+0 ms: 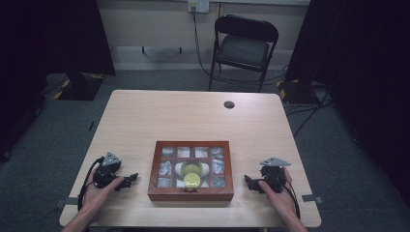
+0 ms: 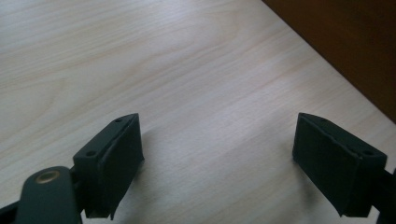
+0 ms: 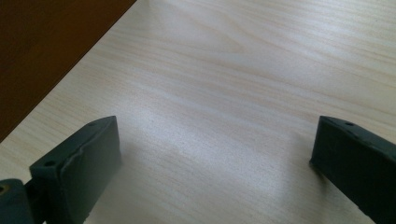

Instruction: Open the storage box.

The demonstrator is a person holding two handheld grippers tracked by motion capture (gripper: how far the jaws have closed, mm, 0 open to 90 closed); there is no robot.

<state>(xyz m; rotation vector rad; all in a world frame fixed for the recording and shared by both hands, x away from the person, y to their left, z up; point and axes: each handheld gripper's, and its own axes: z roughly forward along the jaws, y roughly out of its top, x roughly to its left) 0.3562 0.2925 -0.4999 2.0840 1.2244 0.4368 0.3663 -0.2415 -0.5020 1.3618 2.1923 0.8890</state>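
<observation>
A brown wooden box [image 1: 191,193] with a glass-paned lid sits near the front middle of the table; through the panes I see a yellow-green round thing [image 1: 192,180] and pale items. My left gripper [image 1: 129,181] rests on the table left of the box, jaws open and pointing at it. My right gripper [image 1: 248,182] rests to the right of the box, open too. In the left gripper view the left gripper [image 2: 217,161] has bare wood between its pads, with the box side [image 2: 345,42] at the upper right. In the right gripper view the right gripper [image 3: 217,163] holds nothing, the box side [image 3: 42,51] at the upper left.
The light wooden table [image 1: 193,121] has a small dark round grommet [image 1: 229,104] near its far edge. A black folding chair [image 1: 244,48] stands behind the table. Black stands and cables lie on the grey floor at both sides.
</observation>
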